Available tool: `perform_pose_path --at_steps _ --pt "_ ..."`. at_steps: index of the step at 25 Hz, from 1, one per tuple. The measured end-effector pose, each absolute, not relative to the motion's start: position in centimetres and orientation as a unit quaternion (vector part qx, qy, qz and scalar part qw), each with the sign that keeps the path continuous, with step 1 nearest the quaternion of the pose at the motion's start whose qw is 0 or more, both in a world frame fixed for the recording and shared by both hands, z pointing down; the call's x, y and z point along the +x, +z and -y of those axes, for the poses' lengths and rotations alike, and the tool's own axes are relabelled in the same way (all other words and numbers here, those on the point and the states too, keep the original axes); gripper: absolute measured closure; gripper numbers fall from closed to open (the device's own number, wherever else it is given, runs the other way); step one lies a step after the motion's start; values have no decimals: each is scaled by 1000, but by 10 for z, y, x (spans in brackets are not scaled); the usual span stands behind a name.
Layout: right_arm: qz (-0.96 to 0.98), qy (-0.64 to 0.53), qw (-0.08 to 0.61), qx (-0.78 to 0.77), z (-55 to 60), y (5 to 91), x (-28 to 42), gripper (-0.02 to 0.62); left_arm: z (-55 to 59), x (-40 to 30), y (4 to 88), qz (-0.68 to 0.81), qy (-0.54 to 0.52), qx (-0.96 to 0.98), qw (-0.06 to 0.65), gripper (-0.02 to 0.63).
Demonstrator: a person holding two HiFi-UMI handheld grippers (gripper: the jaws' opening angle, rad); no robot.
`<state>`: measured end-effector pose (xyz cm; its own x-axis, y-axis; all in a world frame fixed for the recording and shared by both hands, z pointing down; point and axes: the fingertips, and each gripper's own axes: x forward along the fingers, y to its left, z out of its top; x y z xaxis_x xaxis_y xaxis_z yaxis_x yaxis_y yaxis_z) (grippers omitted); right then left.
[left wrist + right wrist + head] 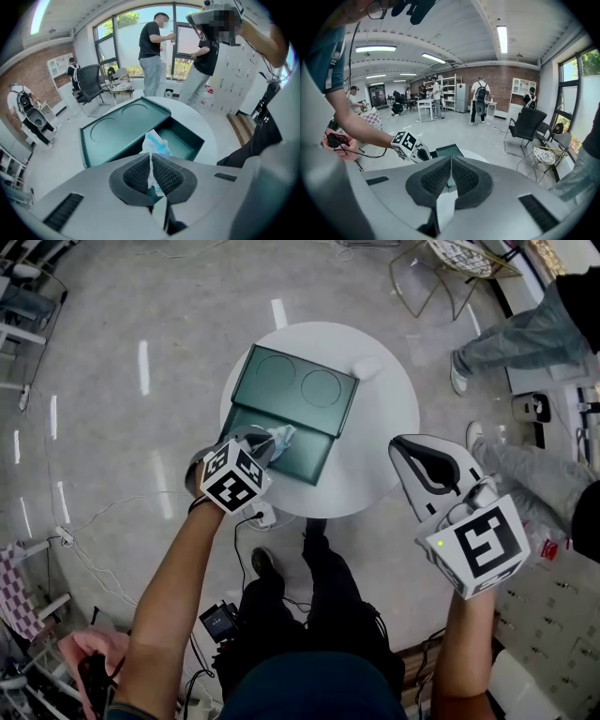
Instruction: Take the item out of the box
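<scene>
Left claw (pixel 151 161): pressed together, pinching the item (pixel 154 143) by one end.
Right claw (pixel 451 164): pressed together with nothing in it, held off to the right of the table (pixel 384 418).
Where the item is: in the left claw's tips, over the open green box (pixel 305 460). I cannot tell if its far end touches the box.
Only the head view shows: the whole round white table, both claws at once, and the box lying wide open. Its lid (pixel 295 385) is flat behind the tray, with two rings on the inside. A small white lump (pixel 367 367) sits on the table just beside the lid's far corner.
Only the left gripper view shows: the pinch up close, with the item sticking up past the pads. It also shows the deep inside of the tray and two people standing by a big window.
Only the right gripper view shows: a long room with a brick wall, shelves and people far off. The left claw's marker cube is seen from the side, with just a corner of the green box behind it.
How the item looks: thin, soft and crumpled, white with light blue patches (paper or wrapper, I cannot tell which).
</scene>
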<state>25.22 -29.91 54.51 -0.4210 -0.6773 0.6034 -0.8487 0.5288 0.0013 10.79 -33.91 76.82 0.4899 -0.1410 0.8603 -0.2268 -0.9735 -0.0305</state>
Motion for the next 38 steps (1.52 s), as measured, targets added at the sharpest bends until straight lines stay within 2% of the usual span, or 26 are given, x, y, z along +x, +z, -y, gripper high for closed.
perform_pose_path --at_steps 14,24,29,38 --pt "846 97 257 456 294 464 193 555 352 52 586 193 387 902 -6 574" --pt "854 53 246 456 265 409 157 555 321 12 454 225 301 925 -49 574" --pt "856 33 246 454 246 386 134 555 295 -17 406 238 276 928 -73 574" --pt "866 -4 227 446 237 333 122 555 269 -24 332 248 217 940 -83 574"
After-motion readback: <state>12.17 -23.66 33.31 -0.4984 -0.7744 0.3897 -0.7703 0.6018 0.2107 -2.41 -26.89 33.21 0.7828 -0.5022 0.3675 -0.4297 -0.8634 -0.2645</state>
